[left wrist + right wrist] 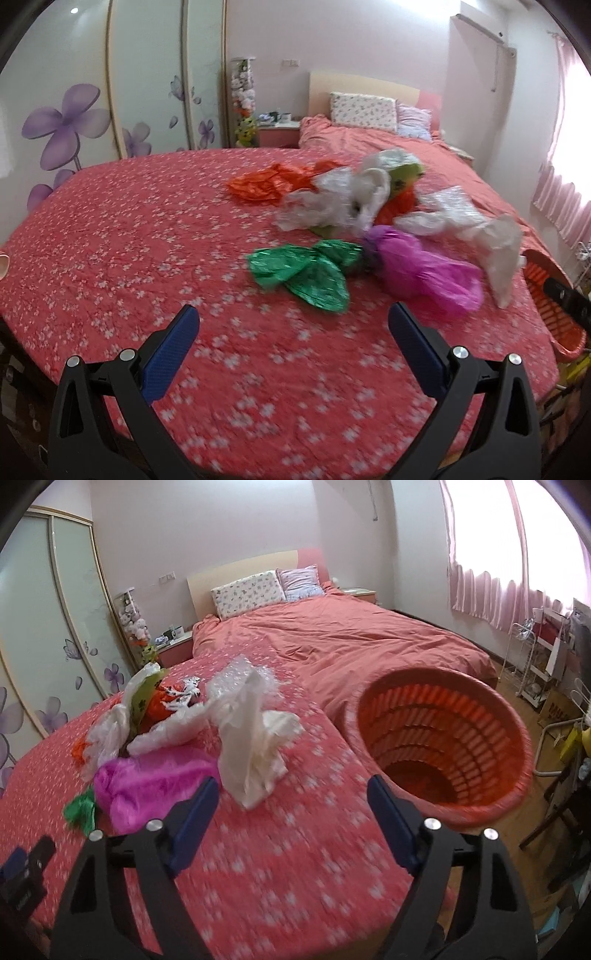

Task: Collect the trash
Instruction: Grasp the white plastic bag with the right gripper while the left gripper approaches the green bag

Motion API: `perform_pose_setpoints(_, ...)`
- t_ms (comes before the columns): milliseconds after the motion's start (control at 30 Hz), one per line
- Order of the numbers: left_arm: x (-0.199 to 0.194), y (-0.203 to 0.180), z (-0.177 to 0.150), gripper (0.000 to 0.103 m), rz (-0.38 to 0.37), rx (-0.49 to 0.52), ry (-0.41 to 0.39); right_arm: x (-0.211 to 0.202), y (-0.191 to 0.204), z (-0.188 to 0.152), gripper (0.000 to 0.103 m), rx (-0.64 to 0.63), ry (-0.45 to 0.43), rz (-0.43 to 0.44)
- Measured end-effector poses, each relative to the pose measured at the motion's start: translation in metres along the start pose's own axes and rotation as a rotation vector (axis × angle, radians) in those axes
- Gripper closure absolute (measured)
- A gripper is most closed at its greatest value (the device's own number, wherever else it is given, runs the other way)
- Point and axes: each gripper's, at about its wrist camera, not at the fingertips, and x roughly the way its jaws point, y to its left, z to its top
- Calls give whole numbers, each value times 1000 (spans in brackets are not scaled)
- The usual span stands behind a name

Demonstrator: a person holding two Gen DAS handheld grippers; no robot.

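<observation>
Right wrist, whole orange basket [491, 794], rack [535, 657]

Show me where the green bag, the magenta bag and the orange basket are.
green bag [306, 273], left wrist view, crumpled middle.
magenta bag [147, 786], right wrist view, main body.
orange basket [517, 734], right wrist view, right rim.

Each fisheye camera looks forward and downward along its tool's two fingers, over the foot of the bed [110, 240] toward the far headboard [240, 568]. The left view sits near the bed's left side; the right view, further right, takes in the orange basket [443, 734]. Both share the heap of crumpled bags [369, 206].
</observation>
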Motion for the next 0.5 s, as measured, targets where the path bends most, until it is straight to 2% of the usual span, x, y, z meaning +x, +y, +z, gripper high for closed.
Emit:
perform_pose_setpoints(200, 19, 12, 7, 2, -30, -3, 46, 43, 20, 22, 37, 23, 38, 24)
perform_pose_setpoints(400, 26, 14, 11, 2, -84, 22, 33, 77, 33, 28, 44, 17, 93, 1)
perform_pose_setpoints(500, 33, 11, 15, 2, -106, 38, 39, 89, 33, 25, 54, 6, 120, -14)
